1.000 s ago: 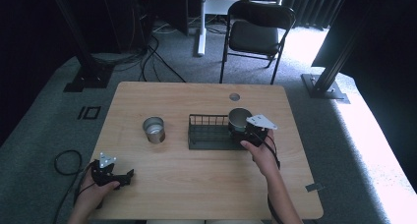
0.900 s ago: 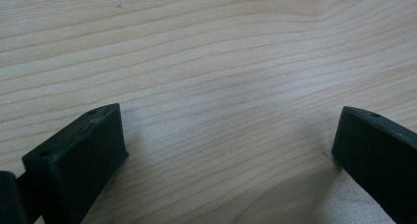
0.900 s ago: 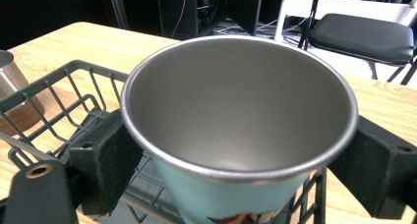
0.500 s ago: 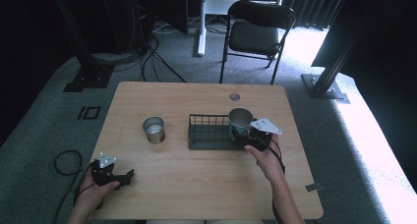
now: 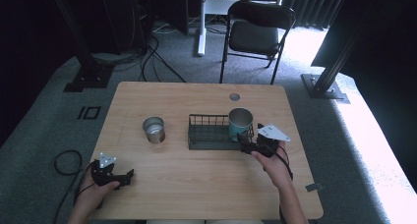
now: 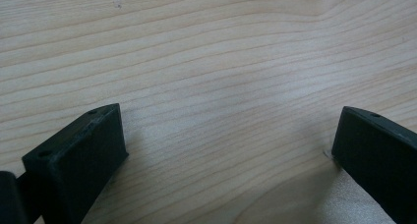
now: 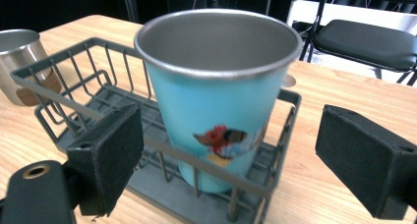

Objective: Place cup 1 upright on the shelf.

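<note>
The left gripper sits low at the near left corner of the table, well away from the basket, its jaws wide apart over bare wood with nothing between them. Nearer the basket, the right gripper is held just outside the basket's near right corner; its jaws stand wide apart too, gripping nothing, pointed at the cup.

The wire basket lies near the middle of the table. The blue cup stands upright inside the basket's right end, open mouth up, with a small colourful picture on its side showing through the near wires in the right gripper view.

Left of the basket, apart from it, a bare metal cup stands upright on the table. Beyond the basket, past the table's far edge, a black chair stands on the floor.
</note>
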`<state>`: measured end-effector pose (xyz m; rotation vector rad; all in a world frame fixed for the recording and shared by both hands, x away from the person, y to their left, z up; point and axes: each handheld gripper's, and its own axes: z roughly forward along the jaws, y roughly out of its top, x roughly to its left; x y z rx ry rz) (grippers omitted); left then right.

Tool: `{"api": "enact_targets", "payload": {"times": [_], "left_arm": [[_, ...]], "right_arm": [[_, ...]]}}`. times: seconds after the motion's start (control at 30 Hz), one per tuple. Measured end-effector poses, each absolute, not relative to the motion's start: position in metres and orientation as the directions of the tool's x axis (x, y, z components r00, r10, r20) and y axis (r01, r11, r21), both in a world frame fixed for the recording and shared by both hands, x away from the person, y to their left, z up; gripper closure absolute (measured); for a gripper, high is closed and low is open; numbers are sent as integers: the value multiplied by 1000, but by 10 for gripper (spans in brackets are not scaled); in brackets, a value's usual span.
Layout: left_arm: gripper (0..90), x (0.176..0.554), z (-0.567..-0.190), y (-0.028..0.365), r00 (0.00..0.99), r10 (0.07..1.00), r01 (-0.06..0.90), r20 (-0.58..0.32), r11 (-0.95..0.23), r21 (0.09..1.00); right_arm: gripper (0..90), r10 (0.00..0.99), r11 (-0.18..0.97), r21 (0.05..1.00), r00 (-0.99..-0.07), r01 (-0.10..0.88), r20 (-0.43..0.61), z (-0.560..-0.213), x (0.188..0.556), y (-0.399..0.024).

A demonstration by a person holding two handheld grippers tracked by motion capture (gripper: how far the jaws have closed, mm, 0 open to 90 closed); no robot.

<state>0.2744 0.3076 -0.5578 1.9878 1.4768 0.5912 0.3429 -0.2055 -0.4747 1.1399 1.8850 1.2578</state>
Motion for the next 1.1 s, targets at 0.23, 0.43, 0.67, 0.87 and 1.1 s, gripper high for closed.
{"api": "enact_targets", "payload": {"times": [0.23, 0.43, 0.67, 0.87, 1.1], "left_arm": [[2, 274, -558, 308, 286, 958, 698, 6, -213, 684], [3, 274, -558, 308, 287, 958, 697, 6, -213, 685], [2, 274, -558, 308, 287, 958, 697, 7, -214, 684], [3, 274, -558, 308, 286, 958, 697, 7, -213, 684], [3, 274, -558, 308, 287, 958, 697, 7, -214, 684]], "right_arm": [[108, 892, 181, 925, -452, 335, -11, -480, 336, -214], [108, 896, 185, 922, -443, 340, -16, -485, 329, -226], [108, 899, 180, 916, -438, 358, -6, -496, 323, -236], [108, 901, 180, 909, -433, 376, 1, -505, 318, -244], [108, 905, 192, 897, -426, 399, -5, -512, 313, -255]]}}
